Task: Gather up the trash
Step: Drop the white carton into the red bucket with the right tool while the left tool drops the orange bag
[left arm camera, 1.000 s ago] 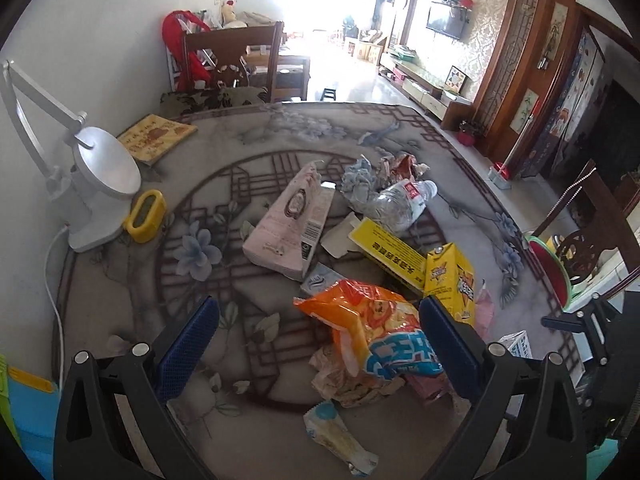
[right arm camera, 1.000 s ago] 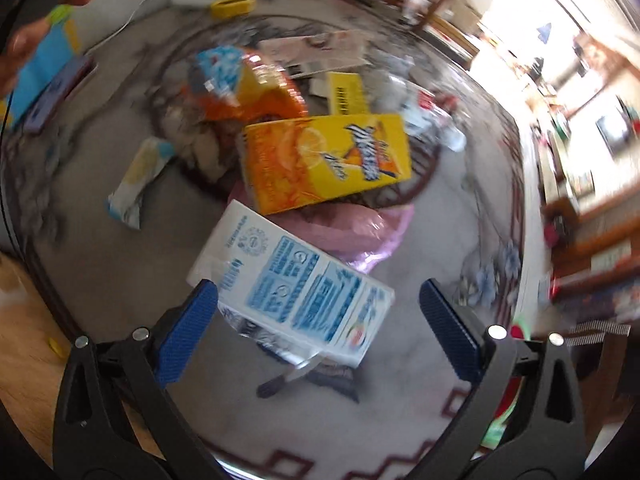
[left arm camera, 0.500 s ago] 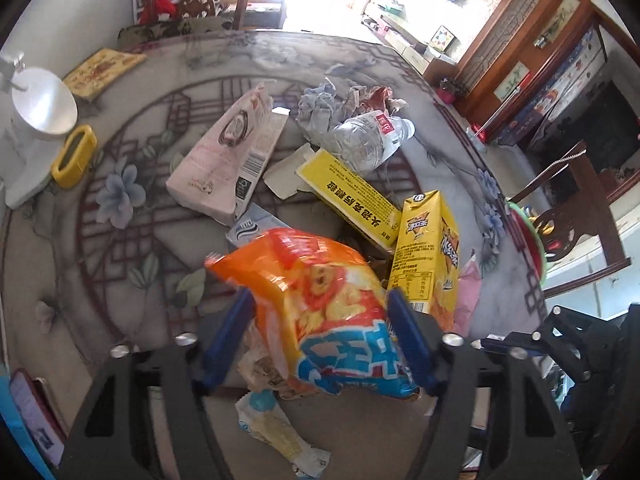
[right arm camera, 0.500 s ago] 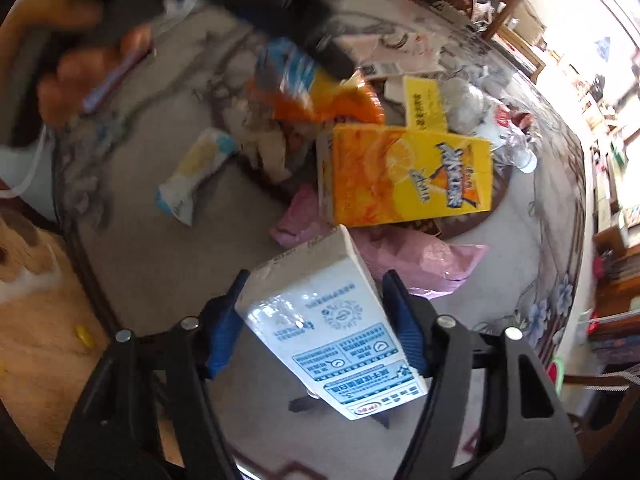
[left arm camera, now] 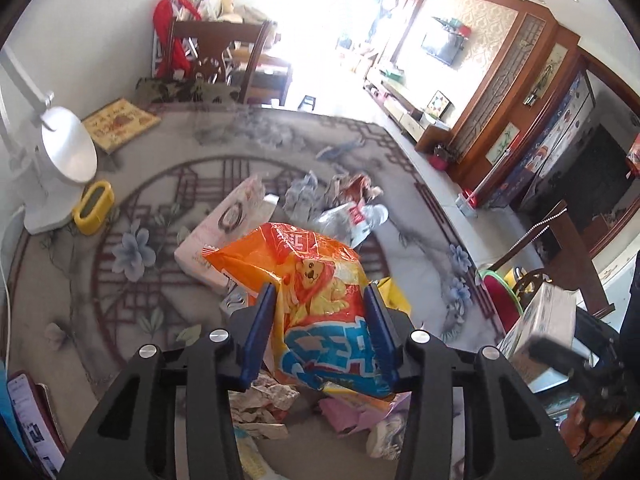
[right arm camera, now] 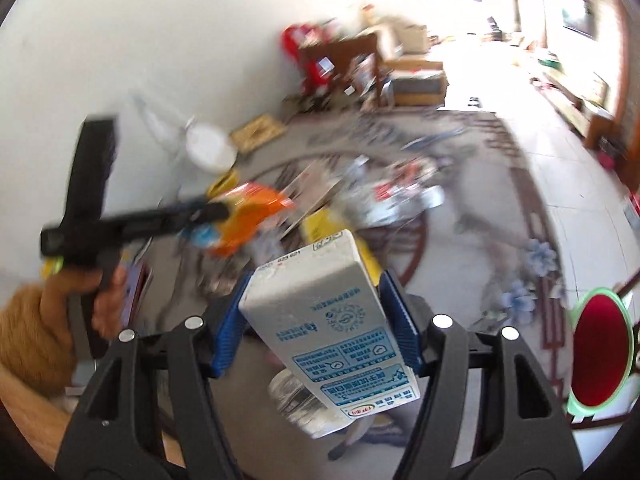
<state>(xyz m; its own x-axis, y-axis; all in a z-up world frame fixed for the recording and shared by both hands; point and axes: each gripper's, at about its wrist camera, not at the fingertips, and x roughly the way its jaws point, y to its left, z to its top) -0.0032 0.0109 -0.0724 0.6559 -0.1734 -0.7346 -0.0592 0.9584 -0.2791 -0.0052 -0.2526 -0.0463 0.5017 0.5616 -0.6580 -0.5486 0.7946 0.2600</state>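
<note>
My left gripper [left arm camera: 320, 296] has its blue pads pressed on both sides of an orange snack bag [left arm camera: 296, 256]; its jaws are still closing and the bag is raised above the litter. My right gripper [right arm camera: 316, 284] is shut on a white and blue milk carton [right arm camera: 320, 312], held clear of the table with its printed end toward the camera. In the left wrist view that carton [left arm camera: 548, 320] shows at the right edge. The right wrist view is blurred and shows the left gripper [right arm camera: 212, 210] with the orange bag [right arm camera: 248, 216], held by a hand in an orange sleeve [right arm camera: 24, 332].
The patterned table [left arm camera: 420, 248] carries a pink carton [left arm camera: 228, 232], a crushed plastic bottle [left arm camera: 352, 216], crumpled wrappers [left arm camera: 260, 404] and a pink bag [left arm camera: 352, 416]. A white desk lamp [left arm camera: 60, 152], a yellow holder [left arm camera: 94, 208] and a book [left arm camera: 120, 124] stand at the left. A red stool [right arm camera: 600, 352] is beside the table.
Both grippers went from wide open to closed. The left closed on the orange bag and lifted it. The right took hold of the milk carton, rose and rolled with it.
</note>
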